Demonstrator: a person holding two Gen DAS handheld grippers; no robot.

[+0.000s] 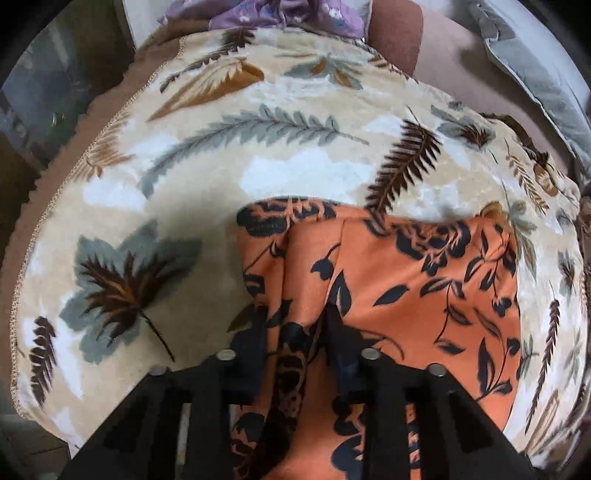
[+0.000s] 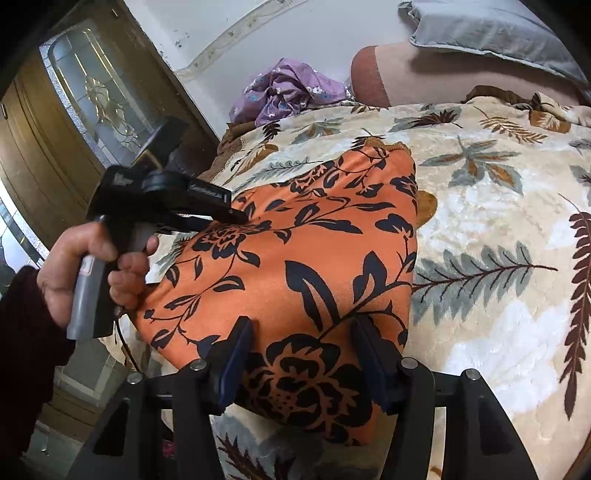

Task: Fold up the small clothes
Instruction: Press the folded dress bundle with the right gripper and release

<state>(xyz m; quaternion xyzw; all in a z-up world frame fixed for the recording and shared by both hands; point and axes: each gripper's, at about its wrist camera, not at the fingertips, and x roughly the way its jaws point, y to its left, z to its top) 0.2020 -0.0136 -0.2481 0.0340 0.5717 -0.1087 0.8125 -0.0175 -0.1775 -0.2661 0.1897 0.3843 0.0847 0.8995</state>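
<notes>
- While the orange floral garment (image 2: pixel 295 266) lies as a compact, roughly rectangular bundle on the leaf-print blanket (image 2: pixel 498 229), we judge the folding to be well along: its far edge and right edge look straight and doubled over, not spread out flat.
- Our left gripper (image 1: pixel 295 325) has its fingers drawn close together with a ridge of the orange cloth pinched between them, near the garment's left side; the right wrist view shows that same tool's tip pressed into the fabric there.
- Our right gripper (image 2: pixel 303 328) stands with its jaws apart, one finger on either side of the near corner of the garment, the cloth passing between them; whether the pads actually touch the fabric we cannot tell.
- What seems left, to our eye, is a last fold or a tidy-up: the pinched ridge on the left is bunched, and the near end hangs a little over the blanket's edge.
- A crumpled purple garment (image 2: pixel 288 92) sits well apart at the far end of the bed, unfolded, so we reckon at least one more piece awaits us.
- A grey pillow (image 2: pixel 498 29) lies beyond, off to the right.
</notes>
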